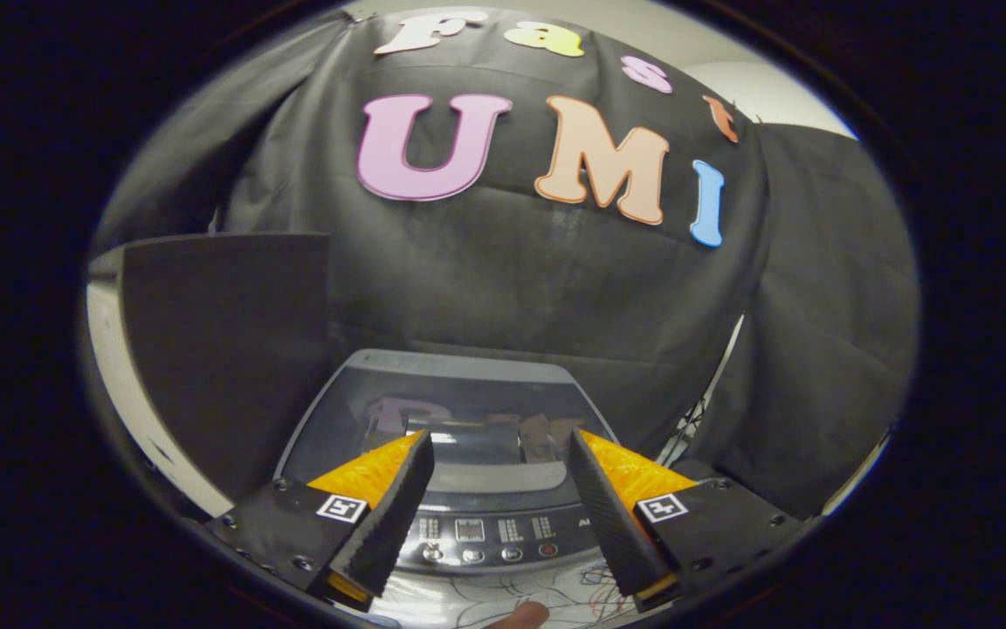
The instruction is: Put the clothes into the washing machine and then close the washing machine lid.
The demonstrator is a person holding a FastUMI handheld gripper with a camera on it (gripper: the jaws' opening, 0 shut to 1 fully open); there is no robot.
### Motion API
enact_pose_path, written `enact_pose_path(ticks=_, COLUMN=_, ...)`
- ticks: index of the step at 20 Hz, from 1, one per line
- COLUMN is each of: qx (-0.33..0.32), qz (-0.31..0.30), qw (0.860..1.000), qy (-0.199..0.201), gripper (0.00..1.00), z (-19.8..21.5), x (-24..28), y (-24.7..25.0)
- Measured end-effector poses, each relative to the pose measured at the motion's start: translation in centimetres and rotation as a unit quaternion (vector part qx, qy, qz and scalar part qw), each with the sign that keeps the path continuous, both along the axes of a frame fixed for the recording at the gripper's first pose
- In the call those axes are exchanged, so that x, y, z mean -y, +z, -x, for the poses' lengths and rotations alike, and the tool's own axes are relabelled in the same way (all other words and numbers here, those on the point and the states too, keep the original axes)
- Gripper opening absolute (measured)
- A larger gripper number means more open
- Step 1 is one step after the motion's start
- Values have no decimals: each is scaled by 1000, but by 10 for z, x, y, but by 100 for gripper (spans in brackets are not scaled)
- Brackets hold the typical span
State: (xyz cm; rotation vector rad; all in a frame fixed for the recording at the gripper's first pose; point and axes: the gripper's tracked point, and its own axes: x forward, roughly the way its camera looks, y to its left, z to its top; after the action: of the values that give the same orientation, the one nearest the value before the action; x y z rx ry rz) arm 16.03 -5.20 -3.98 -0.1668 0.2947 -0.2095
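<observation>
A top-loading washing machine (468, 367) stands just ahead of and below my fingers, against the black cloth wall. Its dark glass lid (407, 406) in a grey frame lies flat on top and mirrors the wall. The control panel (490, 535) with small buttons and a display runs along the near edge, between my fingers. My gripper (499, 437) hangs open over the lid with nothing between its fingers. A white cloth with thin drawn lines (477, 596) lies nearest to me, below the panel, and a person's fingertip (518, 615) rests on it.
A dark flat panel (223, 349) stands to the left of the machine, with a pale strip of floor or wall (119, 376) beside it. Some cables (695, 419) hang at the machine's right, next to the draped black cloth.
</observation>
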Motion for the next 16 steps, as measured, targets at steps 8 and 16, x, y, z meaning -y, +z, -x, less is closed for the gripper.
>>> enact_pose_path(ticks=8, qx=53, qz=-32, qw=998, qy=0, gripper=97, z=43, x=-3, y=-7)
enact_pose_path(ticks=16, qx=102, qz=-23, qw=994, qy=-11, gripper=96, z=65, x=36, y=31)
